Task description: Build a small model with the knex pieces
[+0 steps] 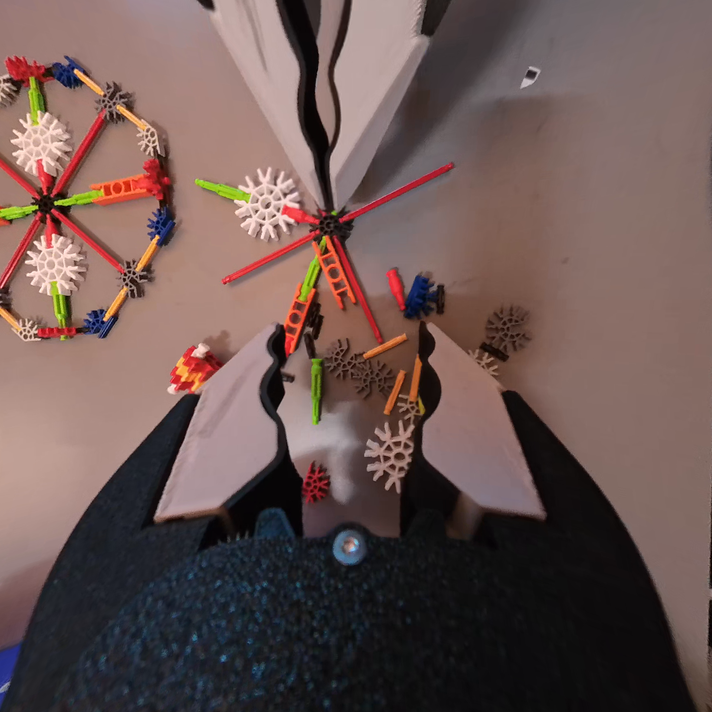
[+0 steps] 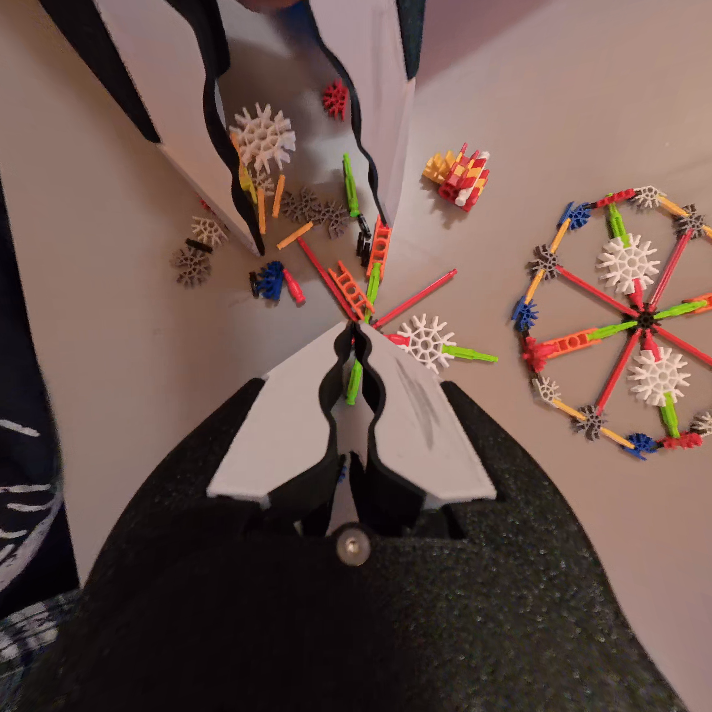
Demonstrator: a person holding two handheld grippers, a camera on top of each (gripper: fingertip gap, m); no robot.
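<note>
Right gripper (image 2: 353, 327) pinched shut on the black hub (image 1: 330, 224) of a half-built spoke assembly lying flat on the beige table (image 1: 578, 231); jaws pressed together with a green rod (image 2: 353, 381) showing between them. Left gripper (image 1: 350, 335) spread wide and empty, hovering over a scatter of loose parts: a green rod piece (image 1: 316, 389), grey connectors (image 1: 358, 368), orange-yellow rods (image 1: 385, 341), a white snowflake wheel (image 1: 391, 454), a small red connector (image 1: 316, 483). Light, stiff, snap-fit plastic by the look of it (thin red rods (image 1: 398, 191) likely to flex or pop out if levered), so best held at the hub, not the spoke ends. Nearby: 2 orange ladder pieces (image 1: 333, 277) crossing the spokes, a blue connector (image 1: 420, 296) beside a red peg, a red-and-yellow block cluster (image 1: 192, 370), and the finished wheel (image 1: 57, 200) well apart. Loose pieces crowd the near side of the hub.
</note>
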